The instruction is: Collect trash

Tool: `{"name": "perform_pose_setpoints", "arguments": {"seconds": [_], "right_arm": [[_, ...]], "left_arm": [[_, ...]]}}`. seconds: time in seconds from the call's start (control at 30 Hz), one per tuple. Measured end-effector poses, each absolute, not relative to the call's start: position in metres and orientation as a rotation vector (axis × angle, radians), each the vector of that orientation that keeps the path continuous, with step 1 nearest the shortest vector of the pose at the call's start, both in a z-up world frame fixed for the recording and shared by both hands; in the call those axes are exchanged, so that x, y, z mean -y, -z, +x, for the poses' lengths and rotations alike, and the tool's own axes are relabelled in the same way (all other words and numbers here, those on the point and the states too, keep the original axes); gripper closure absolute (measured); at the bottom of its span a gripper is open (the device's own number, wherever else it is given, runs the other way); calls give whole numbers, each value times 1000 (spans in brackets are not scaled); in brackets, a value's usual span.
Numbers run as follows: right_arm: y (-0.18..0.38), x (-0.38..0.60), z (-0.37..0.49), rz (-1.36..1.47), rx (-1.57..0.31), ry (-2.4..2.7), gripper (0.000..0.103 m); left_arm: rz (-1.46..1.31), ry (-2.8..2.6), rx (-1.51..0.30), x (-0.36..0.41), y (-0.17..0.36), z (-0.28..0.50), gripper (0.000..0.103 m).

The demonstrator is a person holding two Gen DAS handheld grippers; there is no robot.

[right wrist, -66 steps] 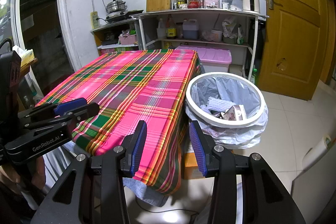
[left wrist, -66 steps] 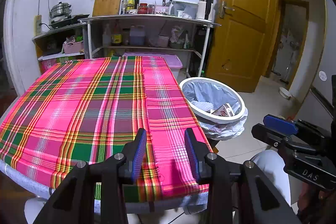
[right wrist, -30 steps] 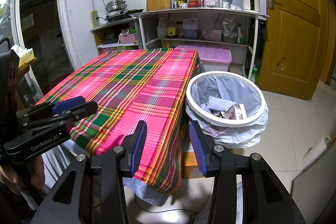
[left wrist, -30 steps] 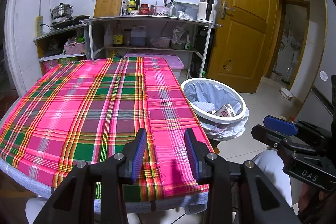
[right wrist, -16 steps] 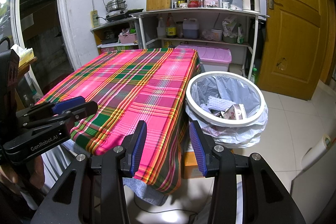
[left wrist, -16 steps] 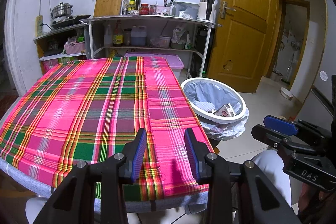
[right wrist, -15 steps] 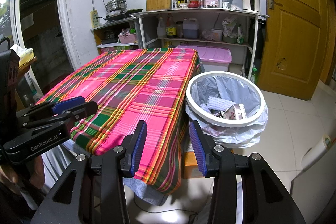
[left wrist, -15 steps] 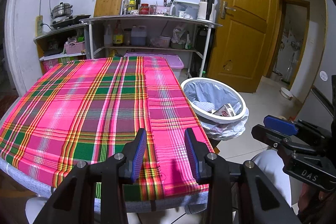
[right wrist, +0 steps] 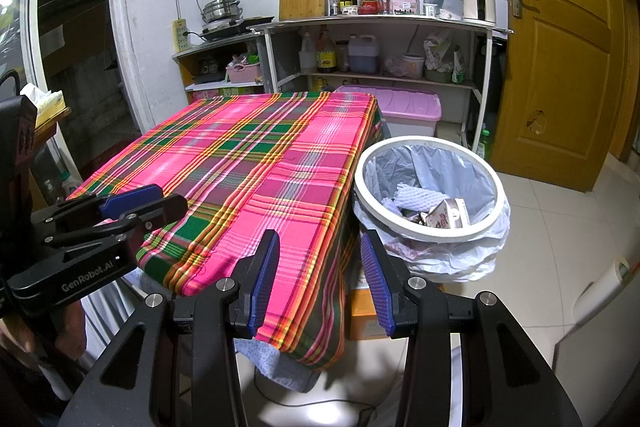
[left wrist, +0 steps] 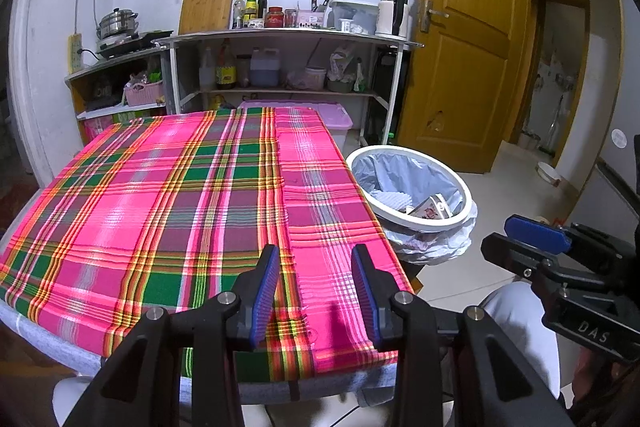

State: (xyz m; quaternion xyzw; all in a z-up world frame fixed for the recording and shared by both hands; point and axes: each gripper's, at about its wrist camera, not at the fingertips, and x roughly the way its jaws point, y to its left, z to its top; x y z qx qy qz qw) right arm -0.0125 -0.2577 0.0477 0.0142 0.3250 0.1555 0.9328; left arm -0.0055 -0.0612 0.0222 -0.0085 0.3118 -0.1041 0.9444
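I hold two black two-finger tongs with blue ribbed pads, one in each hand, both hovering low over the near edge of a table. My left gripper (left wrist: 314, 291) sits above the pink, green and orange plaid tablecloth (left wrist: 160, 195), its jaws parted to a middling gap with nothing between them. My right gripper (right wrist: 318, 279) hangs past the table's near corner, jaws likewise apart and empty, pointing toward the floor beside the table.

The trash is in one place: a round bin with a white plastic rim and pale blue liner bag (right wrist: 430, 187), standing on the tiled floor just beside the table's right side. Inside I can make out one white foam net sleeve (right wrist: 416, 197) and one small printed carton (right wrist: 446, 213); darker scraps lie under them, too jumbled to count.

I see no loose litter on the cloth, so I judge the collecting is done or nearly so, and this is a pause. The next move would call for finding any remaining piece, which these views do not show.

Count: two grippers, one table, one bin, one wooden door (left wrist: 464, 39)
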Motion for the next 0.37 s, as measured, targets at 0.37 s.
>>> {"name": "perform_pose_setpoints", "arguments": {"seconds": [0.37], "right_arm": [[-48,258,-12,29,-666,-318,59]], "left_arm": [[-19,205,-632,60,-22,-8,66]]}}
